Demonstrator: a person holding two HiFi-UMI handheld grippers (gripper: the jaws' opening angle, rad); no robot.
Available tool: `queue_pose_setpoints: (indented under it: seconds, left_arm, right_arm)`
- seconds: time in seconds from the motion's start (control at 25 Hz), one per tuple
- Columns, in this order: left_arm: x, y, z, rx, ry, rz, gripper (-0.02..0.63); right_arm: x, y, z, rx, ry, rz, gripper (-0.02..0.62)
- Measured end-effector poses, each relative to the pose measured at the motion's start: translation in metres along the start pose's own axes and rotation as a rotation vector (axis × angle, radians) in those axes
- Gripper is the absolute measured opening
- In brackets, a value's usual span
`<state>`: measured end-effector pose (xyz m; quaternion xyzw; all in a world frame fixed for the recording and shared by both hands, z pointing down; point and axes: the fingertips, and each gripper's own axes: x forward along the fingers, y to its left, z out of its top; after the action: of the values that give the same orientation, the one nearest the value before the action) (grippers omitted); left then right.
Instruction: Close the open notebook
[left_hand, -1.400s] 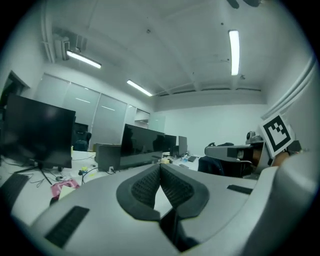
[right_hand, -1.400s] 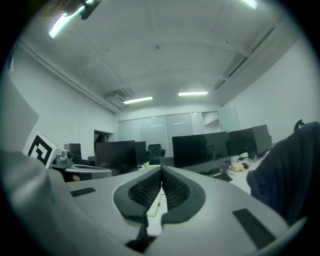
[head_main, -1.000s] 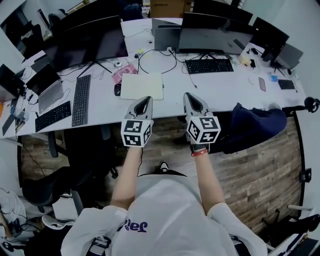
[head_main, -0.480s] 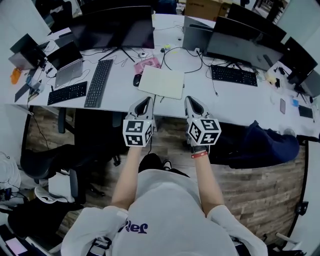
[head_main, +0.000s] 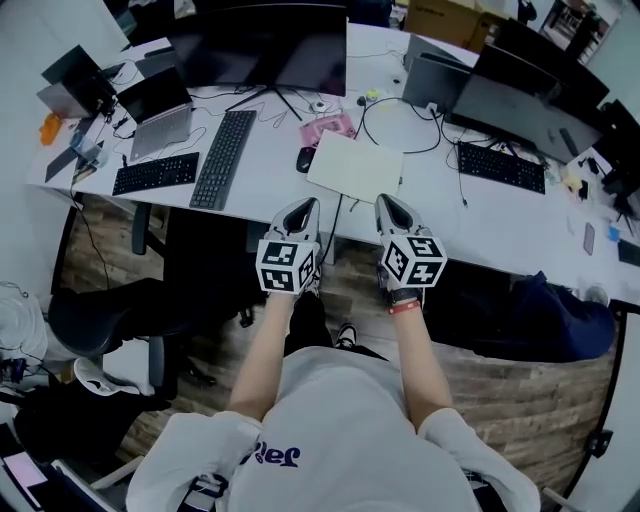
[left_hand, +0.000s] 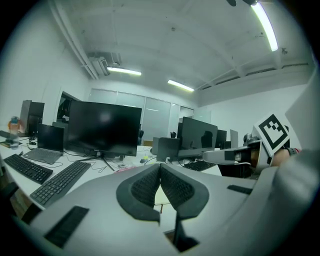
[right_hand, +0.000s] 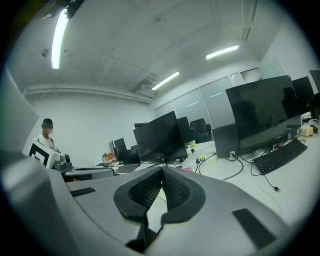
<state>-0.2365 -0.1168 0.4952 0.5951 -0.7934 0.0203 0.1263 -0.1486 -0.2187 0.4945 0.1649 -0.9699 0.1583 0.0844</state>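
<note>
Head view puts the flat cream paper notebook (head_main: 355, 167) at upper centre on the white bench (head_main: 260, 185), just above the grey left gripper (head_main: 305, 206) and right gripper (head_main: 390, 203). Both jaws are closed on nothing. Blue lettering on the white shirt (head_main: 330, 420) is unreadable.

Your right gripper (right_hand: 162, 168) has its jaws closed tip to tip, with nothing caught between the ribbed pads (right_hand: 177, 190). Past them runs the white desk (right_hand: 300, 172). A black keyboard (right_hand: 279, 156) lies to the right, set back from the desk's front edge, before a big dark monitor (right_hand: 260, 112). A black cable (right_hand: 235, 172) loops over the bare top, and a second monitor (right_hand: 159, 137) stands straight ahead by the back edge. Your left gripper (right_hand: 112, 172) shows at the left (its marker cube faces you), apart from the right one. Strip lights (right_hand: 221, 51) glow overhead.
</note>
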Motion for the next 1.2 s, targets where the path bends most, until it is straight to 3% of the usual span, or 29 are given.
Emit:
queue_pose_setpoints:
  seconds: [0.16,0.6,0.92,1.2]
  left_arm:
    - [0.023,0.029,0.001,-0.032,-0.043,-0.024,0.020]
    - [0.091,0.090,-0.053,-0.095,0.089,-0.050,0.021]
    - [0.131,0.124,-0.095,-0.127,0.208,-0.018,0.026]
    - [0.159,0.153,-0.119,-0.211,0.266,-0.011,0.100]
  right_arm:
    - [0.037,-0.002,0.000,0.008,0.017,0.000,0.014]
    - [0.108,-0.021,-0.023,0.039,0.081,-0.046,0.014]
    - [0.145,-0.030,-0.043,0.056,0.141,-0.054,0.014]
    - [0.165,-0.035,-0.060,0.081,0.193,-0.055,0.014]
